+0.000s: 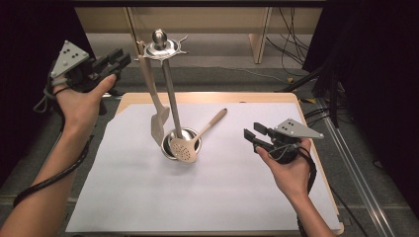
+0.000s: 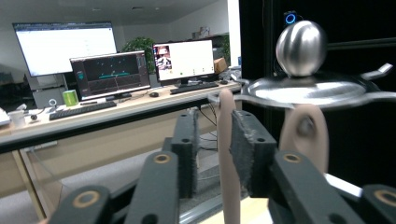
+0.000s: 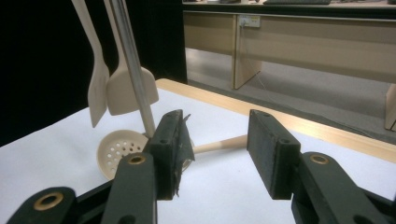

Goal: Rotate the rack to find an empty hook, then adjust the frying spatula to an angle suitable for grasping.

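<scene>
Left gripper [image 1: 123,57] is up at the top of the stand [image 1: 170,94], right by the hook disc [image 1: 162,48]. In the left gripper view the jaws stand apart, released, with a spatula handle [image 2: 227,140] hanging between them. The handle sits just against the right-hand pad with a clear gap to the other, so there is no squeeze on it.

That same view shows the steel ball [image 2: 301,46] large and close, a second handle [image 2: 303,135] hooked beside the first, and an office behind with three monitors [image 2: 109,72] and a green cup [image 2: 70,98]. There is text on those screens, but it is too small to read.

From the high view the spatula [image 1: 159,123] hangs tilted off the disc, its blade down near the stand's base. The skimmer [image 1: 184,147] leans its bowl on the base, its wooden handle running out over the white sheet [image 1: 148,197].

Right gripper [image 1: 252,136] hovers low over the sheet, well apart from the stand and pointing at it. It is released too, with its jaws wide and nothing between the pads.

The right gripper view adds two pale blades [image 3: 126,93] dangling side by side at the pole, where the high view makes out one. It also shows the skimmer's holes, and a small label on a far desk that is unreadable.
</scene>
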`<state>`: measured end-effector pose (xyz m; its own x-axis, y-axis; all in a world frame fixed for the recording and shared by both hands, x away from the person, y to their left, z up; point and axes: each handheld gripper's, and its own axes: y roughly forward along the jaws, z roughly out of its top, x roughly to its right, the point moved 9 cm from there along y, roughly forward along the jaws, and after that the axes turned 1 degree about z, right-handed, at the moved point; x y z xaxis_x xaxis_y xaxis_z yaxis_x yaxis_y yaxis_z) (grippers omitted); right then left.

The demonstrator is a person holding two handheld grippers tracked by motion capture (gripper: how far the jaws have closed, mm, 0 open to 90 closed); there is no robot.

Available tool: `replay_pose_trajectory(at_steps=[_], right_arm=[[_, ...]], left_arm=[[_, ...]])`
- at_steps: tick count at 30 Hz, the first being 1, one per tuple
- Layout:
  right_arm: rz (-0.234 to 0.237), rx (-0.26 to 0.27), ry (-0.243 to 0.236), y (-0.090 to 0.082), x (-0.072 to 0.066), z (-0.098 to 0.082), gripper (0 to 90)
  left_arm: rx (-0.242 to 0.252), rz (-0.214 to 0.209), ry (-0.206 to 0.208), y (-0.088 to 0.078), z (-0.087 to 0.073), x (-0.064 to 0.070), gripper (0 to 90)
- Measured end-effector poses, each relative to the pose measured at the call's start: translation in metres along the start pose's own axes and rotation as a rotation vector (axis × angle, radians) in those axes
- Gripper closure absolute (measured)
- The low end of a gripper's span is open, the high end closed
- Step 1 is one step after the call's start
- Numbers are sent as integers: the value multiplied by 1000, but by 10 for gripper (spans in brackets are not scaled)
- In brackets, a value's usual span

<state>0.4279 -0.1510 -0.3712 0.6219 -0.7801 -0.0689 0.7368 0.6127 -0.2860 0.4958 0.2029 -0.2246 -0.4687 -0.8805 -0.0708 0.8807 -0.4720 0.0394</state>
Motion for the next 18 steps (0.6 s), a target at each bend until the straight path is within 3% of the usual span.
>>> replay_pose_trajectory(at_steps=[3, 6, 9, 10, 16, 17, 18], right_arm=[[3, -13, 17, 2, 1, -2, 567], [-9, -14, 4, 3, 2, -3, 566], [2, -27, 30, 3, 0, -5, 565], [5, -30, 26, 2, -1, -6, 565], [-12, -20, 35, -7, 2, -6, 564], [-18, -17, 20, -8, 5, -5, 563], [-23, -24, 40, -10, 6, -6, 563]], left_arm=[[-14, -6, 3, -12, -7, 2, 644], [-30, -11, 3, -22, -15, 7, 632], [-45, -32, -3, -26, -24, 12, 621], [-52, -19, -5, -28, -26, 12, 620], [-72, -65, -17, -35, -38, 31, 600], [-87, -80, -18, -36, -44, 36, 597], [-99, -82, -14, -37, -48, 39, 595]])
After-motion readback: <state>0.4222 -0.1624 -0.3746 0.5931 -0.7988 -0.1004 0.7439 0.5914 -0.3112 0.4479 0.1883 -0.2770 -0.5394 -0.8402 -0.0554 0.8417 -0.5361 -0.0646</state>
